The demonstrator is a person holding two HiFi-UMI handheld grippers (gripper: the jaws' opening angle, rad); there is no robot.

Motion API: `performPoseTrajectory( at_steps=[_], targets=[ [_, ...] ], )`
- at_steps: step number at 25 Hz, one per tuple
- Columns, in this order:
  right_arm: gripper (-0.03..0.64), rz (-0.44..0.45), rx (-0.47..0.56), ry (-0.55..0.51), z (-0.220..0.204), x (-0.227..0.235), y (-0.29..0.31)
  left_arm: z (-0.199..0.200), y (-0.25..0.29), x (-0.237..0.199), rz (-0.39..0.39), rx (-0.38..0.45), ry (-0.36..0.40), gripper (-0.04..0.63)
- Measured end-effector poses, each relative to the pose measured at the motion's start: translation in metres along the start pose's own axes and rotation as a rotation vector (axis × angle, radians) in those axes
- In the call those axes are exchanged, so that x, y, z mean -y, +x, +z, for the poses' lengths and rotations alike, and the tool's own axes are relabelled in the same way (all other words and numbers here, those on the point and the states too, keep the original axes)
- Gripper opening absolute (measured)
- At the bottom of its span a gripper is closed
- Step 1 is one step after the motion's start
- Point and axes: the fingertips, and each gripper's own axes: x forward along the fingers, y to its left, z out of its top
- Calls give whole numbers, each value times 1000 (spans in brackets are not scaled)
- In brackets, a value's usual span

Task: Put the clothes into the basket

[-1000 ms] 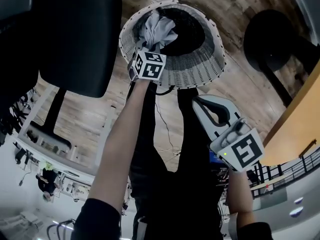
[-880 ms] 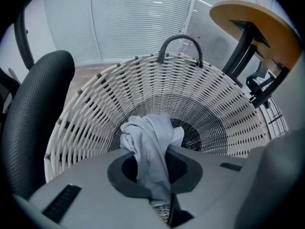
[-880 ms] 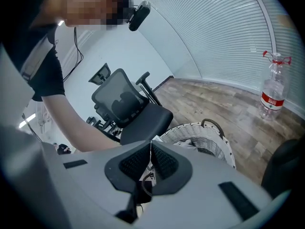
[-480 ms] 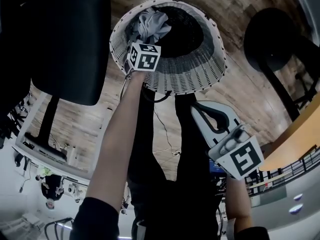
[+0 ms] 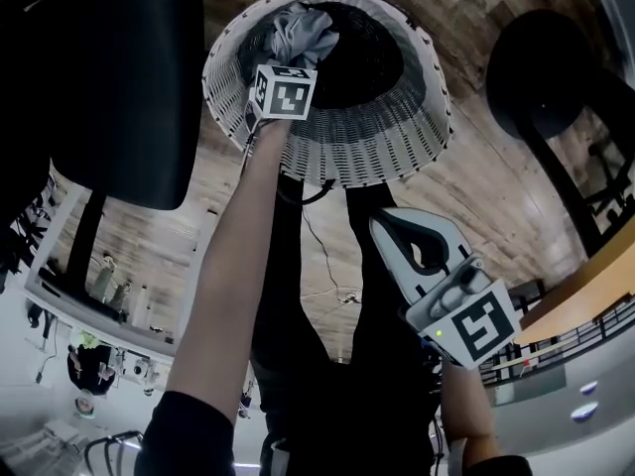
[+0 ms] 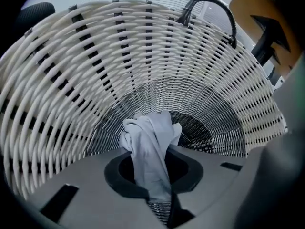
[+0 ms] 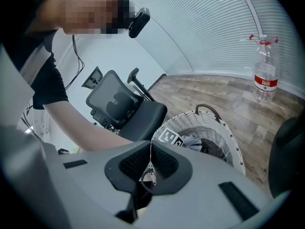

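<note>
A white wicker basket point(image 5: 337, 142) stands on the wooden floor in front of me. My left gripper point(image 5: 288, 62) reaches steeply down inside it, shut on a pale grey cloth point(image 5: 303, 30). In the left gripper view the cloth point(image 6: 150, 147) bunches up between the jaws of that gripper point(image 6: 159, 180), with the basket's woven wall point(image 6: 95, 70) all round. My right gripper point(image 5: 389, 228) hangs shut and empty nearer my body, outside the basket. From the right gripper point(image 7: 150, 149) view I see the basket point(image 7: 224, 144), the cloth point(image 7: 195, 141) and the left gripper's marker cube point(image 7: 167, 136).
A black office chair point(image 5: 119, 97) stands left of the basket, and a dark round stool point(image 5: 546, 67) is at the right. A wooden table edge point(image 5: 595, 286) shows at far right. A water bottle point(image 7: 263, 73) stands on the floor beyond the basket.
The left gripper has sunk deeper into the basket with the grey cloth still in it. The right gripper has dropped a little.
</note>
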Motion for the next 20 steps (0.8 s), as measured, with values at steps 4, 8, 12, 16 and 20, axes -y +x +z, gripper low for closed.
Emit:
performPoseTrajectory(
  at_steps=[4,8,12,16,20],
  targets=[
    [17,9,-11,4,-8,-6,1,-10,7,-5,16,-49,0,72],
    [18,7,-20,5,-16,-5,0,-16,9,-7,22,-61,-5,95],
    [17,19,-33,-18,-24,-6,1,-22,13,-9,21,-73,-8,118],
    [18,16,-35,-15,-27,-9,1,-29,11,-15,39,-85,-37,138],
    [18,15,-36,-22,-28,-13,-2,-34,5,-16,50,-84,-39,146]
  ],
)
